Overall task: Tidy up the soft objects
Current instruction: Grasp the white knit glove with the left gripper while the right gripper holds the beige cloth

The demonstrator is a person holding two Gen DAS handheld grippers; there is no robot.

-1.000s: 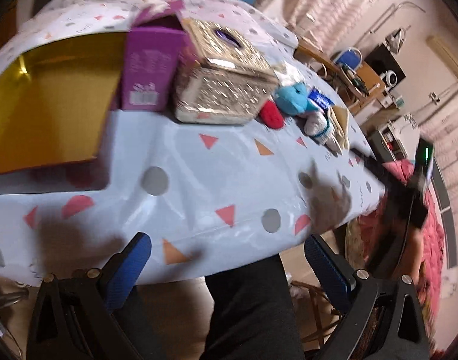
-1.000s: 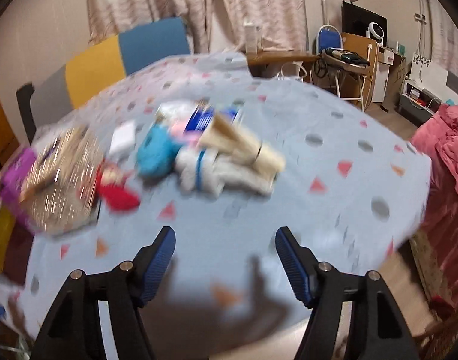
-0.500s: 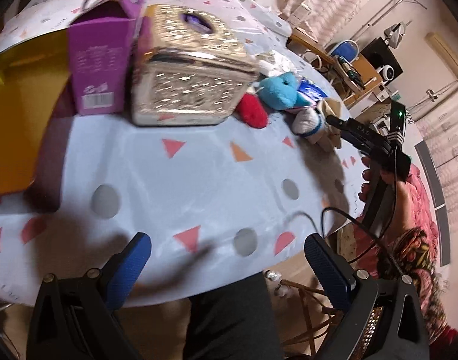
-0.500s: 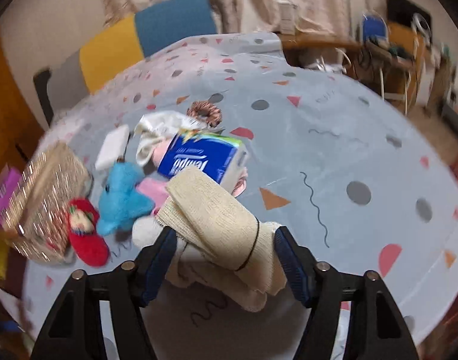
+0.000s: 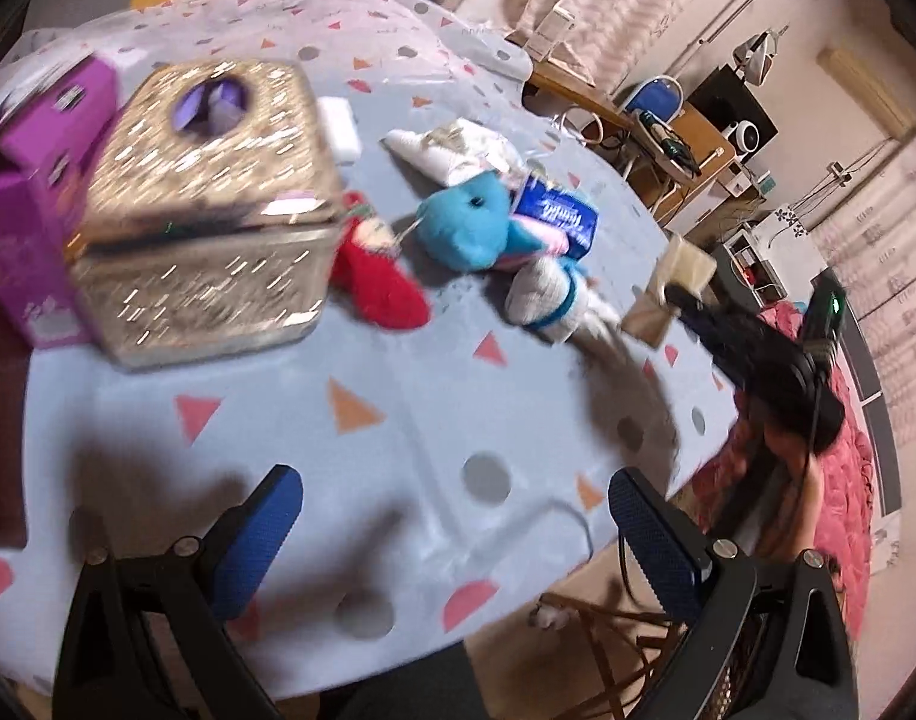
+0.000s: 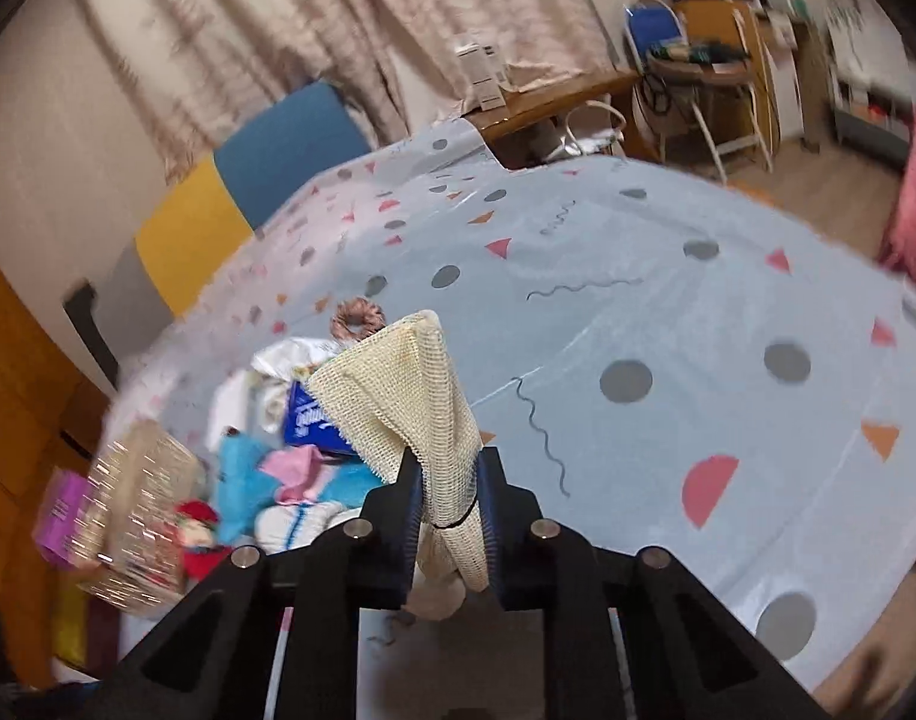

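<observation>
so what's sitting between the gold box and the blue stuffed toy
A red plush toy lies between the gold box and the blue stuffed toy, close against the box. The left wrist view shows it best.

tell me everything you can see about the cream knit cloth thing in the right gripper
The cream knit cloth is a soft, coarse, open-weave piece, folded or rolled, with a thin black band around its lower part. The right gripper, whose jaws have just been closing, pinches it between the blue pads; its upper end stands up and fans open. In the left wrist view it is blurred, beside the other soft toys.
</observation>
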